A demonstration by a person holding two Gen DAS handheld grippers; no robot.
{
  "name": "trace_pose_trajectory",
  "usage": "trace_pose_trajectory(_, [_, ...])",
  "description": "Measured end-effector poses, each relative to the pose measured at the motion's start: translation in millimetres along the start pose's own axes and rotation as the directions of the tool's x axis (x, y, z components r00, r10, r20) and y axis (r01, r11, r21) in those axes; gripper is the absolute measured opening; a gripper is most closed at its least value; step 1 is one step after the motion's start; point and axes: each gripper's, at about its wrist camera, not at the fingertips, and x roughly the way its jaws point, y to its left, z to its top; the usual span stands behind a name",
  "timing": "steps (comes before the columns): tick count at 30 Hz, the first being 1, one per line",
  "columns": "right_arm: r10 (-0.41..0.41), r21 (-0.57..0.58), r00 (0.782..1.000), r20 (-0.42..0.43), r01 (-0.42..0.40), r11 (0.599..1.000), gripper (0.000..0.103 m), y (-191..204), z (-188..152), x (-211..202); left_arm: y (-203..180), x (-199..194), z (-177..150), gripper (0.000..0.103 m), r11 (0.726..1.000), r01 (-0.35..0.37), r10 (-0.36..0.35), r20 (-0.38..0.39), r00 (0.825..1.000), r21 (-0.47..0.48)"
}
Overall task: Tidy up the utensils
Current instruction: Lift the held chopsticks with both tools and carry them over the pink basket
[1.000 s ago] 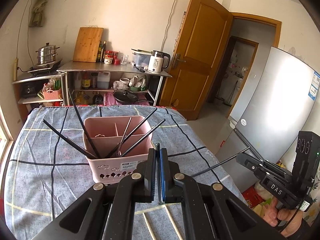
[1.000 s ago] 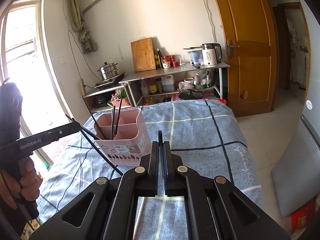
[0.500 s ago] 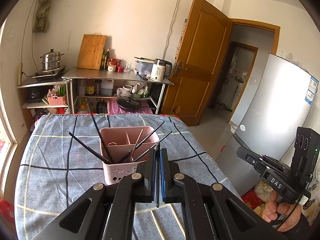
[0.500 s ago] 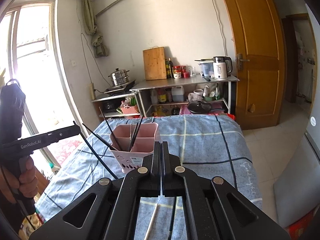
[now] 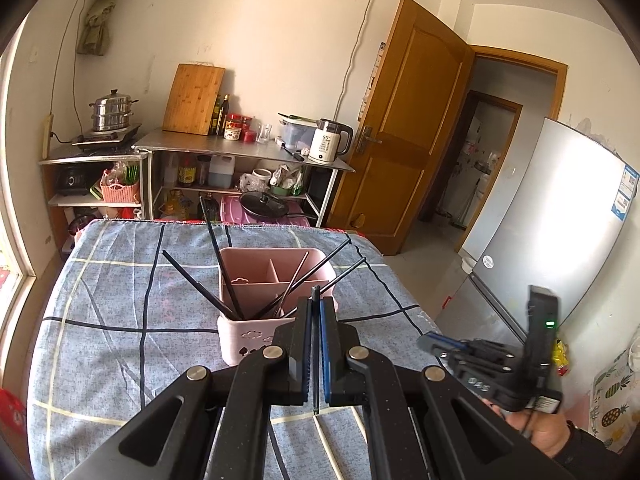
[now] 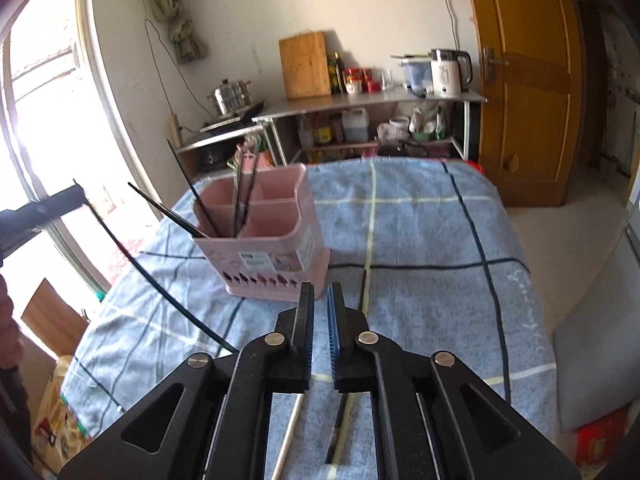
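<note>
- Pink plastic caddy (image 5: 276, 276), 3 compartments, stands mid-table on blue checked cloth (image 5: 104, 320). Several black chopsticks already in its near-left section, fanning outward.
- L gripper (image 5: 316, 344): we hold it clamped on one black chopstick (image 5: 315, 356), pinched between the blue pads, tip poking past them toward the caddy.
- R gripper (image 6: 319, 320): jaws opening, nothing between them. Loose sticks lie on the cloth just below: a dark chopstick (image 6: 362, 288) and a pale chopstick (image 6: 290, 436); a second dark one further back under the frame.
- Risk 1: held stick is thin and gripped mid-length; we judge it could pivot in the pads if its end knocks the caddy rim or the leaning sticks.
- Risk 2: fanned sticks crowd the near-left section; pushing ours in at an angle could lever one out or tip the light caddy.
- Risk 3: from the R view, the held stick's long free end (image 6: 160, 280) sweeps low across the cloth near the R gripper. Both tools work the same patch, so a clash looks likely if we move them together.
- Risk 4: flat sticks on soft cloth may roll or get pinched with fabric.
- Edges: R table edge (image 5: 400, 296) drops to floor, fridge (image 5: 560, 220) beyond; window side (image 6: 48, 120) bounds the L.
- Room: open cloth right of and behind the caddy; clear air above it. Tightest zone is the near front, where both grippers crowd.
</note>
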Motion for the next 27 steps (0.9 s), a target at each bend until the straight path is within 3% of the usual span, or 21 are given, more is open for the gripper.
trace_pose_trajectory(11, [-0.047, 0.018, 0.986, -0.162, 0.05, 0.999, 0.013, -21, -4, 89, 26, 12, 2, 0.003, 0.999, -0.01, 0.01, -0.006, 1.0, -0.034])
trace_pose_trajectory(27, [-0.076, 0.009, 0.957, -0.279, 0.082, 0.997, 0.013, -41, 2, 168, 39, 37, 14, 0.004, 0.999, -0.036, 0.035, -0.031, 0.999, -0.039])
